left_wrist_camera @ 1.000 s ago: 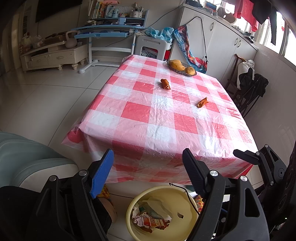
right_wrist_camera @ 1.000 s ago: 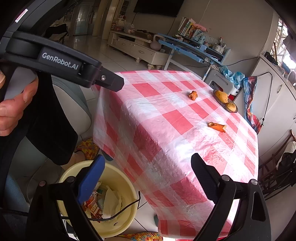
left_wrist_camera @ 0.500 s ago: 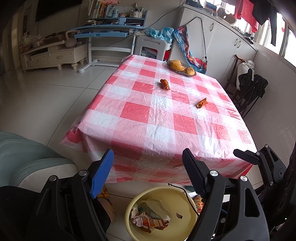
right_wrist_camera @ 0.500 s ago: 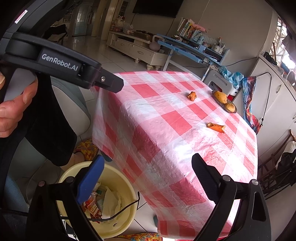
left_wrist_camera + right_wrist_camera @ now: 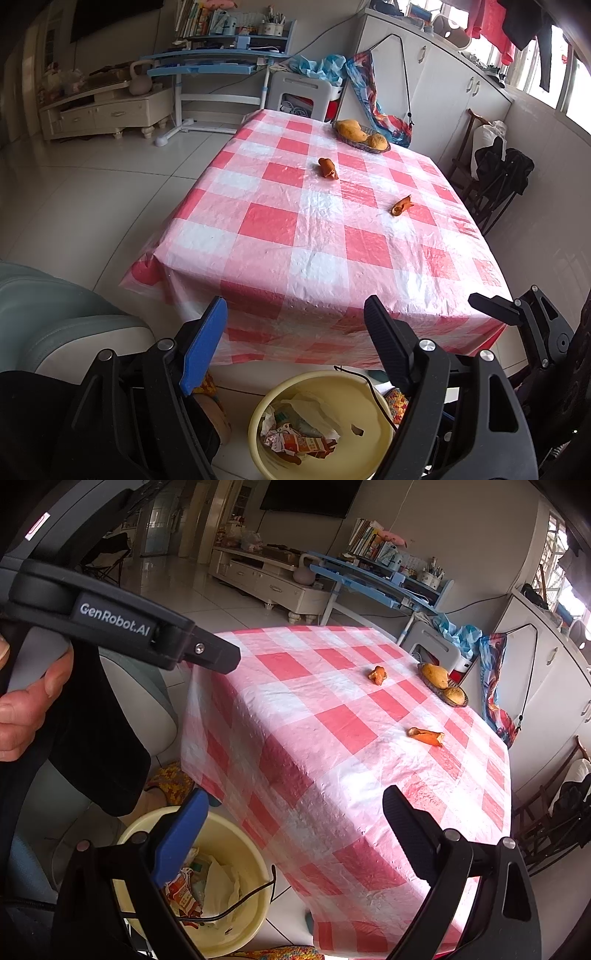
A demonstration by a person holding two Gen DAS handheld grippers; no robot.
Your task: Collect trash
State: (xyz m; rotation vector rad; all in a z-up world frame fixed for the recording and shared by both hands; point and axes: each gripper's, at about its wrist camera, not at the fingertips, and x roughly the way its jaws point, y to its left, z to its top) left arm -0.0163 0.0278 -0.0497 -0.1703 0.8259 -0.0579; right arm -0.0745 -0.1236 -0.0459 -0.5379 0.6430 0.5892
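Note:
Two orange peel scraps lie on the red-and-white checked tablecloth [image 5: 303,236]: one far scrap [image 5: 328,168] [image 5: 377,674] and one nearer scrap [image 5: 401,205] [image 5: 425,735]. A yellow trash bin [image 5: 369,391] [image 5: 255,864] with wrappers and paper stands on the floor below the table's near edge. My left gripper [image 5: 295,314] is open and empty above the bin. My right gripper [image 5: 295,808] is open and empty over the table's near corner. The left gripper's body also shows in the right wrist view [image 5: 122,627].
A basket with yellow fruit [image 5: 360,134] [image 5: 443,685] sits at the table's far end. A pale green seat [image 5: 55,317] is at the left. A dark chair with clothes [image 5: 495,177] stands at the right. White cabinets [image 5: 443,85] and a blue desk [image 5: 221,62] line the back.
Both grippers stay open and almost still; the views shift only slightly, with the table edging a little farther away.

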